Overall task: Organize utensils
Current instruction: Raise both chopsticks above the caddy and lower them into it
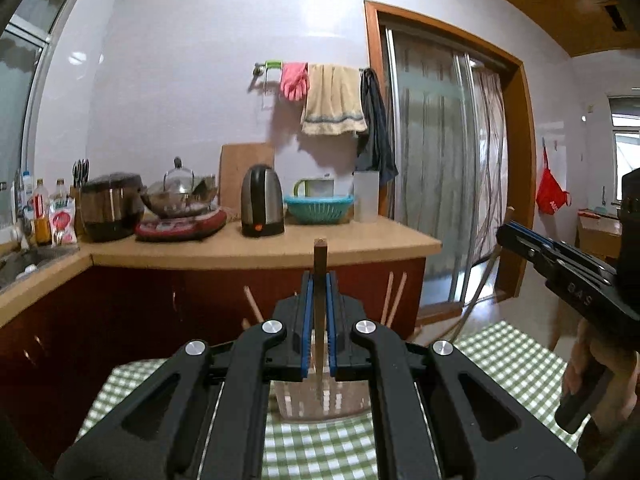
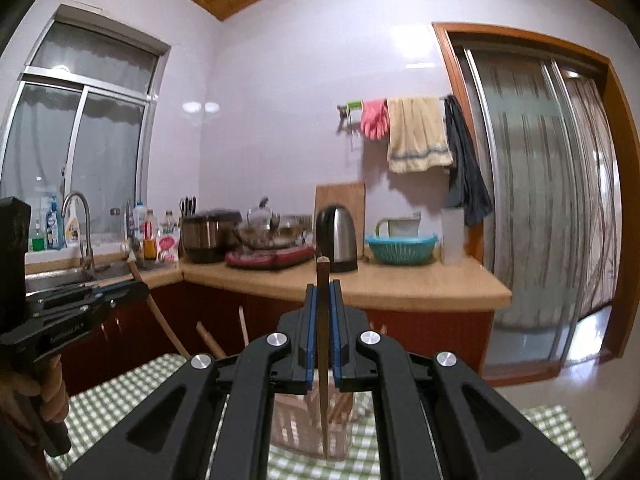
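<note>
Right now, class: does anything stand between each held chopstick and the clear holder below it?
Nothing visible. The left gripper holds its chopstick upright over the holder; the right gripper holds its chopstick likewise.

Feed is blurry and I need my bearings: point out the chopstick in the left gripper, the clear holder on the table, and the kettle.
chopstick (image 1: 320, 280), left wrist view, shaft between the blue pads
clear holder (image 1: 296, 404), left wrist view, front wall
kettle (image 1: 262, 200), left wrist view, steel body
</note>
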A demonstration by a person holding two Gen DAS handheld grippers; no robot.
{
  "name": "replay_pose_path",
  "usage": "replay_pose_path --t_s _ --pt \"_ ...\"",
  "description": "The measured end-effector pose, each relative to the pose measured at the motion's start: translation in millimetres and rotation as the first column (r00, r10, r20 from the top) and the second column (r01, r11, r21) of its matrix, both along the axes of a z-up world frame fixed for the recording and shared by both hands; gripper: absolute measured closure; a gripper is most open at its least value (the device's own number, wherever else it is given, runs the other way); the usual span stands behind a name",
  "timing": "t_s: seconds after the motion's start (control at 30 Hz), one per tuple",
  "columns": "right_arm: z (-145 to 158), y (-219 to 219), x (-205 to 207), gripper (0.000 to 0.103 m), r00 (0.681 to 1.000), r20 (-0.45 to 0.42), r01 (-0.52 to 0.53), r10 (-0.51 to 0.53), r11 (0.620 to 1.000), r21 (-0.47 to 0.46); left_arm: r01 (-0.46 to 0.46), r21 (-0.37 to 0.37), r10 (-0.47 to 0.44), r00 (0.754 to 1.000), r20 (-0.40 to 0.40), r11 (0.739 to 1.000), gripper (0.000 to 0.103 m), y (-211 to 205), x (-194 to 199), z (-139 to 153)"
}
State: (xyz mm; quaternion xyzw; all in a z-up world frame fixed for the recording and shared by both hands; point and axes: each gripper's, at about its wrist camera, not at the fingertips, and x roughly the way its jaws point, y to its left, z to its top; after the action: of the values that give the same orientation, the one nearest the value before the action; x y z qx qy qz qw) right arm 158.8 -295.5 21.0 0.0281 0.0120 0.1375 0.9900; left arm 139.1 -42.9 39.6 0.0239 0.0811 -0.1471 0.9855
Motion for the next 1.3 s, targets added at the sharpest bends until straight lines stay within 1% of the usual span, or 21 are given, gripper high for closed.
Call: replay_pose_path --t_s 0.17,0.3,0.5,0.63,0.73,0.9,1.03,1.17,1.3 --pt "15 5 23 0.096 0.999 0.049 -0.009 0.009 1.000 0.008 0.000 0.000 0.000 0.999 0.052 1.000 0.096 -5 16 17" --pt "15 10 38 0.096 0.998 0.060 -0.014 0.014 1.000 0.002 -0.009 -0.002 0.009 0.997 0.076 1.000 0.096 -6 30 24" --pt "3 10 64 0.096 0.999 0.033 -0.017 0.016 1.000 0.018 -0.016 -0.002 0.016 0.997 0.079 1.000 0.096 -10 53 16" --pt "-9 10 80 0.096 1.000 -0.001 -0.015 0.015 1.000 0.025 -0.020 0.003 0.020 0.997 0.075 1.000 0.096 -12 68 11" --pt "-15 11 87 0.096 1.000 -0.018 -0.010 0.011 1.000 0.030 -0.011 -0.008 0.012 0.998 0.065 1.000 0.096 -13 78 12" --pt "-20 10 96 0.096 1.000 -0.029 -0.011 0.012 0.999 0.040 -0.012 -0.004 0.012 0.996 0.087 1.000 0.096 -15 82 15" --pt "-21 11 100 0.096 0.999 -0.036 -0.016 0.017 0.999 0.042 -0.004 -0.011 0.005 0.996 0.087 1.000 0.096 -16 87 19" --pt "-22 12 101 0.096 0.999 -0.038 -0.014 0.016 0.999 0.044 -0.009 0.006 0.008 0.993 0.121 1.000 0.096 -18 84 24" --pt "-25 14 105 0.096 0.999 -0.050 -0.015 0.017 0.999 0.041 -0.008 -0.004 0.009 0.995 0.104 1.000 0.096 -19 93 18"
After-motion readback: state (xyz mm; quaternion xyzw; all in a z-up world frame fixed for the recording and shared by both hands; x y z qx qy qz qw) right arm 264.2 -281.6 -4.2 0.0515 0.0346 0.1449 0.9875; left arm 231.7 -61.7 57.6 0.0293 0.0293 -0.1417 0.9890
